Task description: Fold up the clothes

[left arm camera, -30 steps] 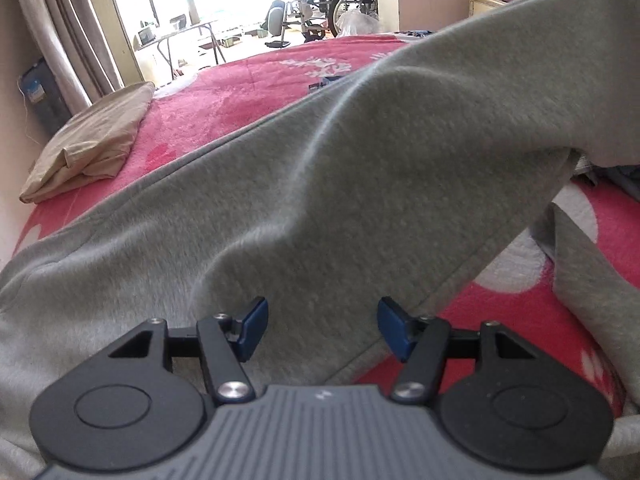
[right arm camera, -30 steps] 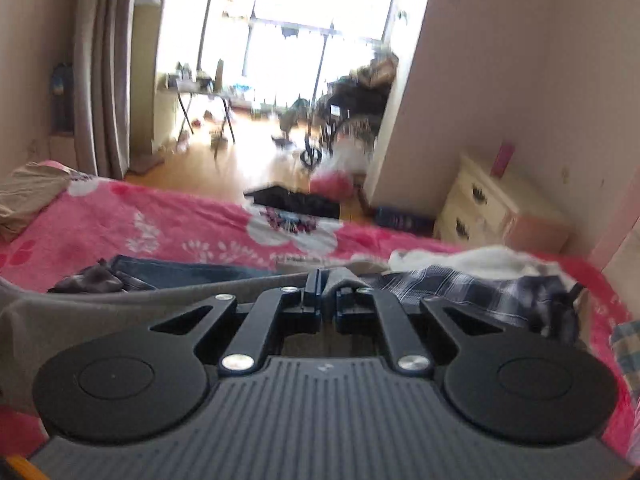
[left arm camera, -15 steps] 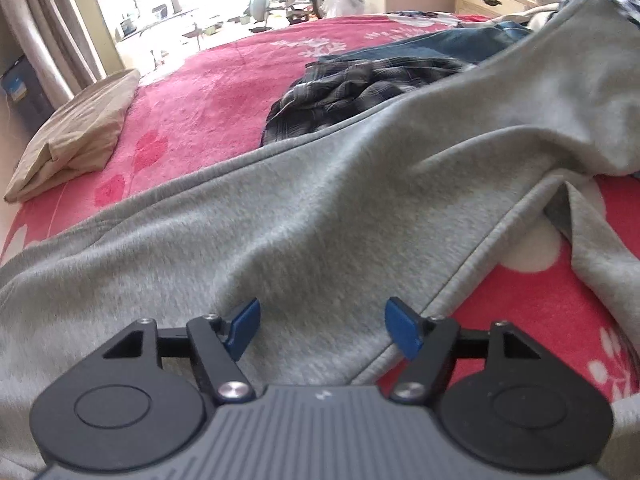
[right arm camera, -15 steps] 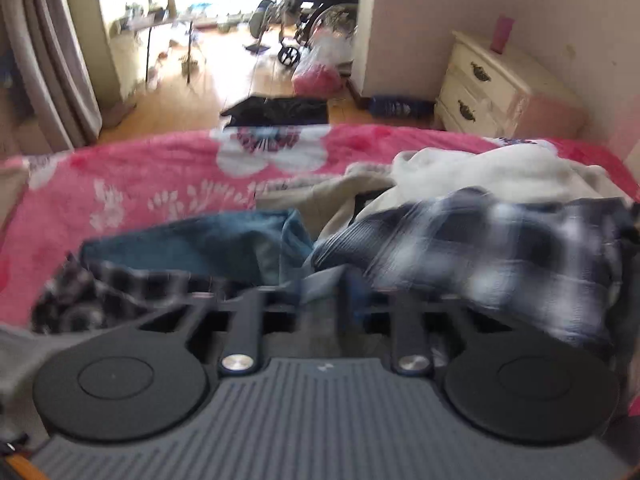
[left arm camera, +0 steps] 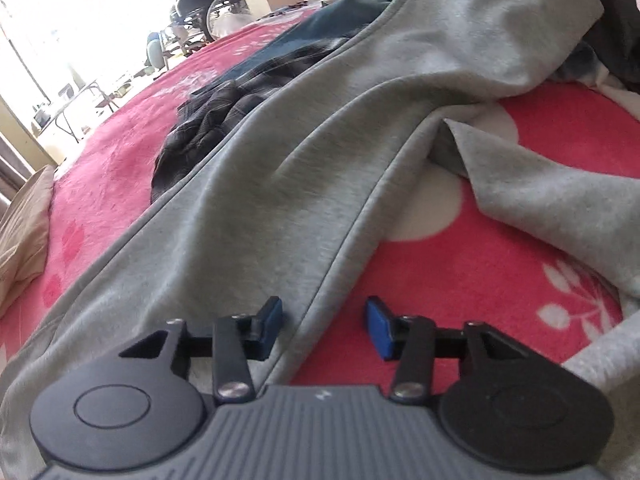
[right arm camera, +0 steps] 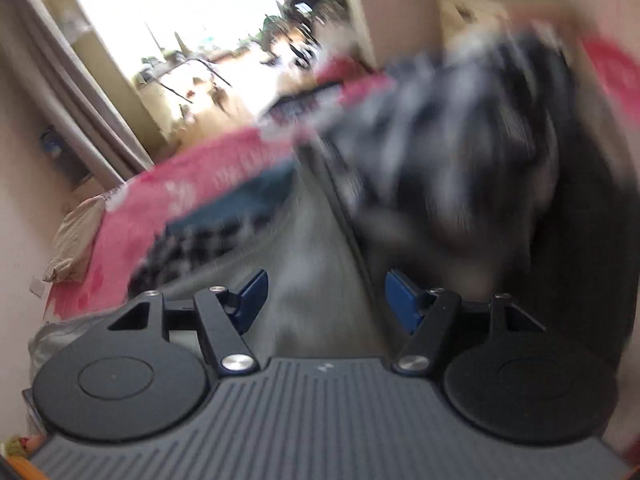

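At about nine o'clock in the left wrist view a tan pillow [left arm camera: 24, 236] sits at the edge of the pink flowered bedspread [left arm camera: 460, 280], out of the way of the work. From there a long panel of the grey sweatshirt [left arm camera: 280, 184] runs up toward one o'clock, laid out along the bed so that it can be flattened before a fold. At eleven o'clock from its middle, a dark checked shirt [left arm camera: 208, 120] and some blue jeans [left arm camera: 320, 36] wait, partly under the grey cloth's far edge. The left gripper [left arm camera: 324, 326] hangs low at six o'clock; its jaws have just been closing and now stand at a middling gap, and the seamed edge of the grey panel runs between them without either blue pad pressing on it, so it looks lined up to pinch that edge. At three o'clock a second grey piece lies crumpled on the bedspread, not yet straightened. In the right wrist view, which is badly smeared, the right gripper [right arm camera: 324, 300] has just been opening and its jaws stand fairly wide; grey cloth lies below and between them but is not pinched. A blurred black and white checked garment [right arm camera: 460, 152] fills the two o'clock side.
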`<state>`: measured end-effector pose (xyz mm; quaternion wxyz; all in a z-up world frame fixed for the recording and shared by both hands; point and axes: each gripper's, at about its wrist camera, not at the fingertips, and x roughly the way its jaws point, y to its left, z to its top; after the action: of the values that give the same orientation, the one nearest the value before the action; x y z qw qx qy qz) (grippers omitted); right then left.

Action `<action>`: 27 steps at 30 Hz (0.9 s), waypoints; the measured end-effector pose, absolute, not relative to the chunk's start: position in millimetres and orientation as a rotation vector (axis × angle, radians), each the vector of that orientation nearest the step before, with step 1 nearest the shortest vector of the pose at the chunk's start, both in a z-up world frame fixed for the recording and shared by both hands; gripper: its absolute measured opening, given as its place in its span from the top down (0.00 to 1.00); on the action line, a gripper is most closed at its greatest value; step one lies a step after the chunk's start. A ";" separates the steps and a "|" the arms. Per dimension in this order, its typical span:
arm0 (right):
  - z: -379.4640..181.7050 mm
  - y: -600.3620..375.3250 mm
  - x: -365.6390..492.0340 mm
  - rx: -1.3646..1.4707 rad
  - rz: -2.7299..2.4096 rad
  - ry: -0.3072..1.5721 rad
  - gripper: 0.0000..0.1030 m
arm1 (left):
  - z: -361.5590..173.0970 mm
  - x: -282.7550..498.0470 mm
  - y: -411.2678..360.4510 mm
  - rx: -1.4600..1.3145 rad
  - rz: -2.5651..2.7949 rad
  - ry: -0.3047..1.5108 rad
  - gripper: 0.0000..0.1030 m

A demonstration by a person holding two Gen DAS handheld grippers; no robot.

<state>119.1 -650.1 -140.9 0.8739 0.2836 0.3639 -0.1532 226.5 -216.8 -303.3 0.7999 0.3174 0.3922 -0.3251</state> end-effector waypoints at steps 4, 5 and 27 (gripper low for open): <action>-196.8 -658.4 75.0 0.909 -0.399 0.744 0.37 | -301.1 229.4 -220.0 0.671 -0.701 0.853 0.68; -212.2 -663.4 65.1 1.011 -0.430 0.720 0.37 | -301.2 228.7 -220.8 0.681 -0.699 0.849 0.72; -164.3 -622.2 88.5 0.736 -0.338 0.512 0.90 | -268.6 212.3 -198.4 0.716 -0.830 0.610 0.97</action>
<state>88.5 -622.2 -164.3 0.8874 0.3542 0.2461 -0.1625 212.3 -198.4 -268.6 0.8096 0.3348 0.2855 -0.3884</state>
